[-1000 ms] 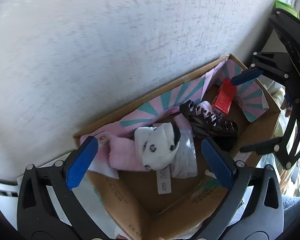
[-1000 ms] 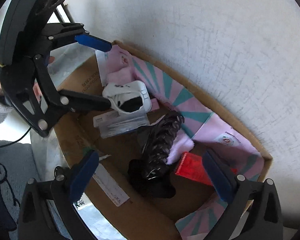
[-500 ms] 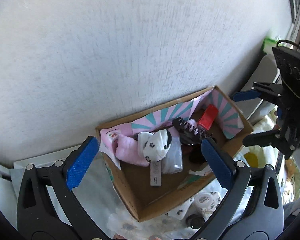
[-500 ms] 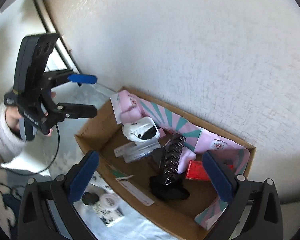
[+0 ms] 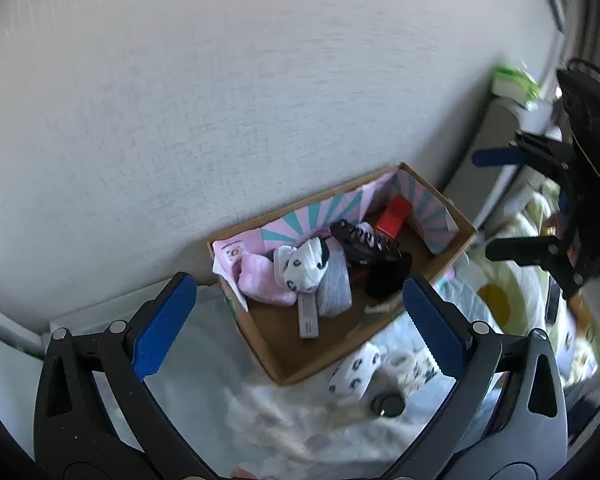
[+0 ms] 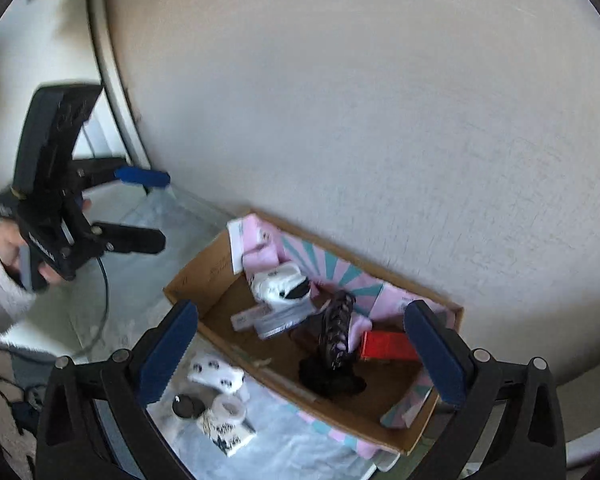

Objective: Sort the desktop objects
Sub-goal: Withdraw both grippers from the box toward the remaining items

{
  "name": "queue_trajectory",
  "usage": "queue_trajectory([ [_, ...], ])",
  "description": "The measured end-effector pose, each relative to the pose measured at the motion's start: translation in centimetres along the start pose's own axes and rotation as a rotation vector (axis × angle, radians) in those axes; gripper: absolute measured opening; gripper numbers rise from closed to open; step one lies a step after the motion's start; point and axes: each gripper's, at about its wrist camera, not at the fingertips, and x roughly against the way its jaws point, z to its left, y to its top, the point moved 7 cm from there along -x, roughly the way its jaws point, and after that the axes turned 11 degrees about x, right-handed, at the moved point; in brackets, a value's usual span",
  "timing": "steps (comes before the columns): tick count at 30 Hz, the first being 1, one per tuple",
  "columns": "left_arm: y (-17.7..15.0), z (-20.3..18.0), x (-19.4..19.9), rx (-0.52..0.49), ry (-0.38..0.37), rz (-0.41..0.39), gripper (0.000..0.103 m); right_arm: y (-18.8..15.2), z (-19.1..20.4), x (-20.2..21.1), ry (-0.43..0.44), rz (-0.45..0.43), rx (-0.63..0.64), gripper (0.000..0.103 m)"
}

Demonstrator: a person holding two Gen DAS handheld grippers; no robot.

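**Both grippers empty above the box — between picks**

Left wrist view: your left gripper (image 5: 296, 320) is spread wide, nothing between its pads. It hangs high over the cardboard box (image 5: 454, 242), which sits against the wall (image 5: 260, 80). Already in the box: panda-print bundle (image 5: 302, 266), pink cloth (image 5: 260, 280), black hair clip (image 5: 364, 240), red packet (image 5: 394, 220), a label strip (image 5: 308, 316). Not yet sorted, on the white cover just outside the box's near wall: a panda-print pouch (image 5: 354, 372), a tape roll (image 5: 400, 360), a small black round thing (image 5: 388, 404). Your right gripper (image 5: 500, 204) shows at the right edge, jaws apart, empty.

Right wrist view: right gripper (image 6: 300, 352) released, pads wide, clear of everything. Same box (image 6: 204, 276) below; the loose trio lies beside its near-left wall: pouch (image 6: 216, 372), tape roll (image 6: 230, 404), black round thing (image 6: 184, 406), plus a printed card (image 6: 228, 438). Left gripper (image 6: 144, 208) is well off to the left, open, held by a hand in a fuzzy white sleeve (image 6: 0, 292).

Judgement: you're at the reach step for the next item. Next move needs a descent to the cover. The pouch looks the easiest grab; straddle it across its narrow side. The items are bunched, so come in clean or you'll nudge the tape roll.
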Motion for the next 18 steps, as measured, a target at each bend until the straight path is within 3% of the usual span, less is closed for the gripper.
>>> queue_trajectory([
  [8, -3.7, -0.4, 0.9, -0.061, 0.014, 0.018, 0.103, -2.2, 2.8, 0.3, -0.055, 0.025, 0.023, 0.103],
  [18, -9.0, -0.9, -1.2, -0.015, -0.048, 0.110, 0.103, -5.8, 7.9, -0.7, 0.003, 0.054, -0.076, 0.103],
])
